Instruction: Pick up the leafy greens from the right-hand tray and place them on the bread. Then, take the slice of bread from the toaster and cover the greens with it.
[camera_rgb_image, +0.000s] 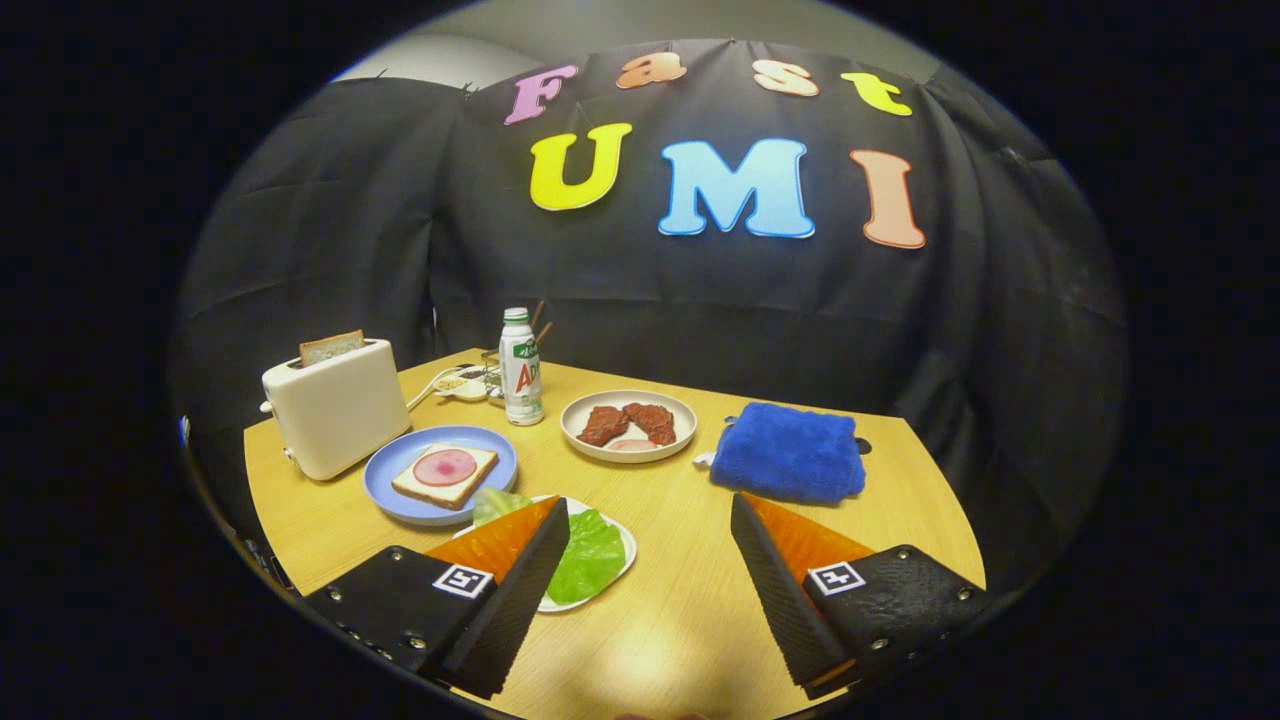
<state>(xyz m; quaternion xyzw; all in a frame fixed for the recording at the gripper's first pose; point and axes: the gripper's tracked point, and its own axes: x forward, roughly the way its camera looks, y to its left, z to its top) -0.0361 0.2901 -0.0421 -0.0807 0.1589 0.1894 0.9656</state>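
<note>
My gripper (650, 515) is open above the wooden table, nothing between its fingers. The leafy greens (588, 555) lie on a white tray (628, 545), partly hidden behind the left finger (520, 570). Just beyond the greens, a blue plate (400, 500) holds a slice of bread (445, 475) topped with a round pink ham slice. Further left stands a white toaster (335, 405) with a slice of toast (331, 346) sticking up from its slot.
A white bottle (520, 368) stands behind the blue plate. A white plate with dark meat pieces (628, 425) sits mid-table. A folded blue towel (790, 452) lies beyond the right finger. Small items and a cable sit behind the bottle.
</note>
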